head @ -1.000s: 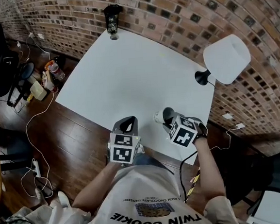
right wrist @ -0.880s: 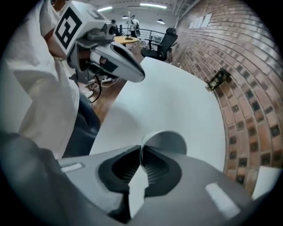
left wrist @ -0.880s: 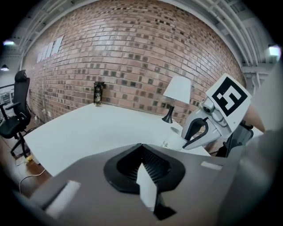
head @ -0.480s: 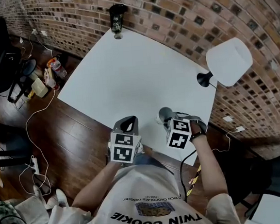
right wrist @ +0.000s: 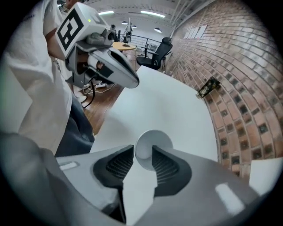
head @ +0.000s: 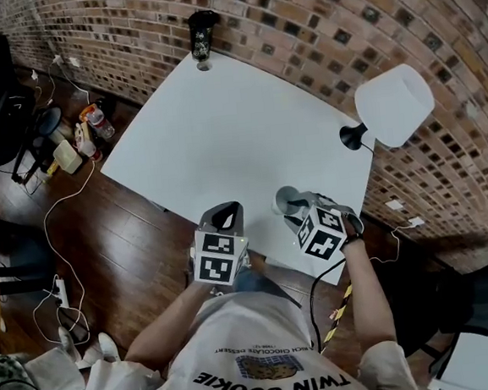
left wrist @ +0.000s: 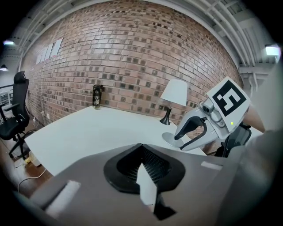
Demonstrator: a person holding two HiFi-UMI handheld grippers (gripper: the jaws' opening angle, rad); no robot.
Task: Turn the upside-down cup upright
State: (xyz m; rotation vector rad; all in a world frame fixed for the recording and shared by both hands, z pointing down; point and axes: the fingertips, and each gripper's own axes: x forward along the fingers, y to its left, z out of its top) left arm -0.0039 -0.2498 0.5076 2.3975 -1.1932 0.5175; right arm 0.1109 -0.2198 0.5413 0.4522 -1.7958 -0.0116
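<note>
A small white cup (head: 286, 198) stands on the white table (head: 221, 124) near its front edge, and its open mouth seems to face up. Pointing steeply down over it, my right gripper (head: 296, 210) has its jaws opening. In the right gripper view the cup (right wrist: 153, 139) shows as a pale round disc just past the fingertips of the right gripper (right wrist: 142, 152), with its near rim in the gap and no firm pinch visible. My left gripper (head: 223, 214) hovers to the left of the cup with nothing in it. Its tips meet in the left gripper view (left wrist: 141, 148).
A white-shaded lamp (head: 393, 103) stands at the table's right edge on a black base (head: 351, 136). A dark tumbler (head: 202, 35) sits at the far corner by the brick wall. Office chairs, bottles and cables lie on the wooden floor to the left.
My right gripper has tilted a little over the cup and its jaws have spread off the cup's rim. My left gripper has stayed where it was.
</note>
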